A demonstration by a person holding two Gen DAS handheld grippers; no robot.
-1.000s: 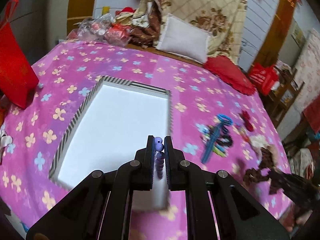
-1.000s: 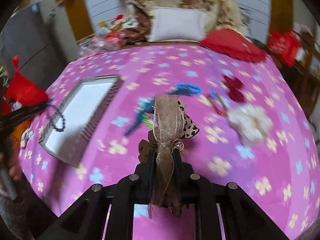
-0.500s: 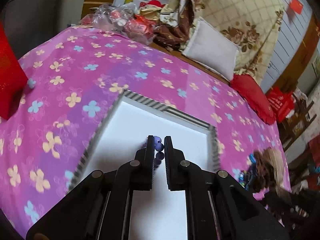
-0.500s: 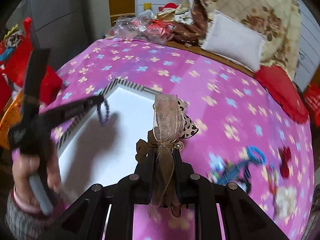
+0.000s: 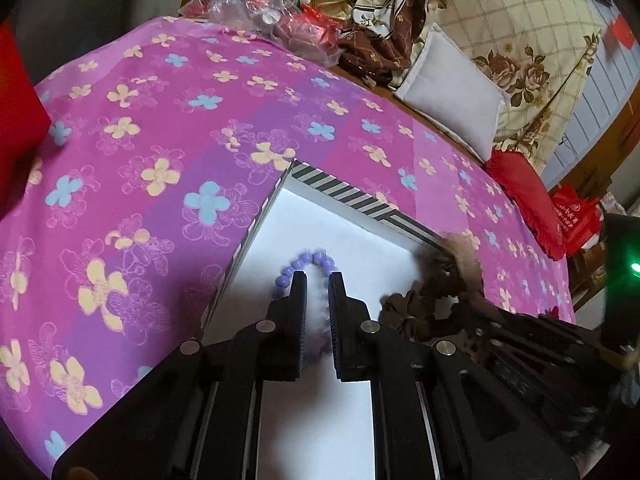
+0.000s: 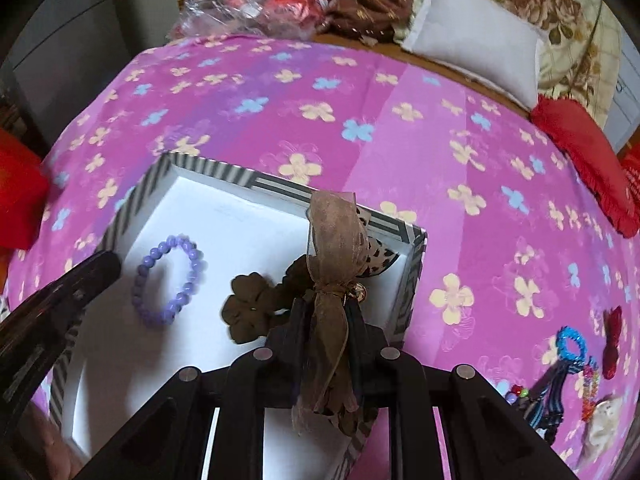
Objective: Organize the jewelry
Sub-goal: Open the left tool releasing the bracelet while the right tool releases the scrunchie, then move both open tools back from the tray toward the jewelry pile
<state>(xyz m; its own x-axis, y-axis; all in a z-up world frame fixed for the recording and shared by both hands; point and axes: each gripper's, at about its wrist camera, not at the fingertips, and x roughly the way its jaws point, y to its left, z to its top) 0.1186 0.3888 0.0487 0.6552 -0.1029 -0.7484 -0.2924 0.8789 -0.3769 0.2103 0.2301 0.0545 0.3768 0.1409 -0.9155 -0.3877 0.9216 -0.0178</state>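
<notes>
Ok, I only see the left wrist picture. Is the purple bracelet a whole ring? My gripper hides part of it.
Observer: Yes. The right wrist view shows the purple bracelet as a closed loop lying flat on the white floor of the striped box.
Operator: What's the brown fuzzy thing on my right?
Observer: A brown ribbon bow with a fabric flower, clamped in the right gripper over the box.
Operator: Is there more to tidy?
Observer: Yes. A blue hair tie and a red bow lie on the bedspread, outside the box.
</notes>
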